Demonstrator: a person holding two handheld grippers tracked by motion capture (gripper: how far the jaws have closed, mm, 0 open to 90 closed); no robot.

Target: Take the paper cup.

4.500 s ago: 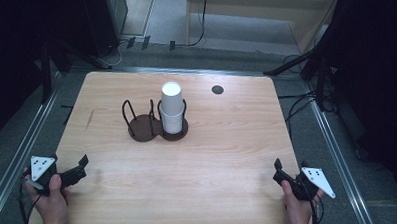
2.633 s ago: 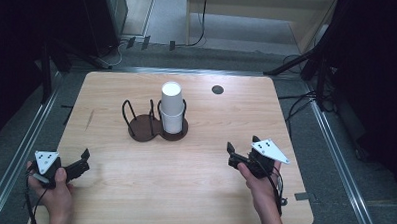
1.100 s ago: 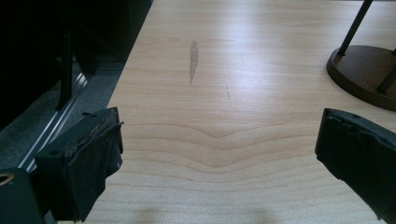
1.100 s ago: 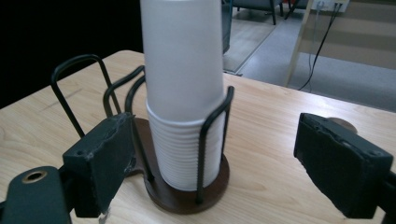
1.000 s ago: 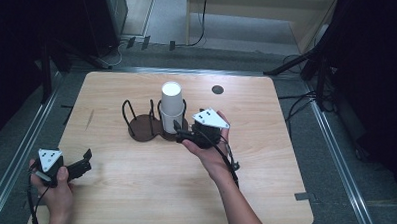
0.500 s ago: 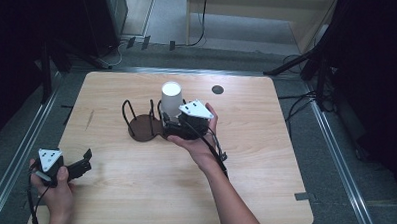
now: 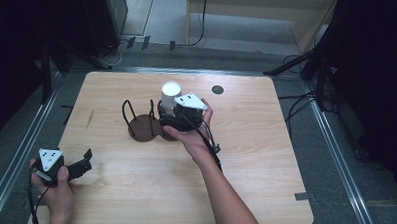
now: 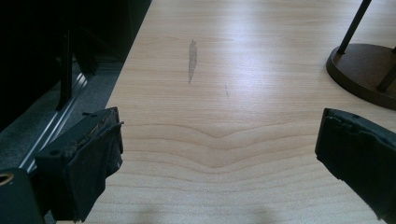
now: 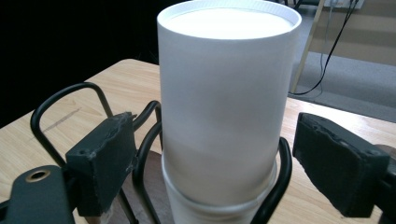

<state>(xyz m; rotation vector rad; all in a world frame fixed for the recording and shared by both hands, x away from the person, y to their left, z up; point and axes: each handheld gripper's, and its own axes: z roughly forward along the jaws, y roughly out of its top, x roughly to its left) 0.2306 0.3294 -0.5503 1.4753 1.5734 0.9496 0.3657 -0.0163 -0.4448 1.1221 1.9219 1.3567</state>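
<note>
Overhead camera looks down on the wooden table (image 7: pixel 139 194); two low gripper cameras skim it, both sharing the wire holder (image 8: pixel 364 70).

A pale wooden surface (image 7: pixel 268 159) with rounded corners sits over a grey floor (image 7: pixel 358 151). Standing on it, toward the far side, is a dark wire holder (image 7: pixel 146 125) on twin round brown bases, one ring carrying a stack of white cups (image 7: pixel 170 99). There's a small dark disc (image 7: pixel 217 89) near the far edge, well apart, and a faint dark streak (image 8: pixel 192 56) in the grain at the left.
</note>
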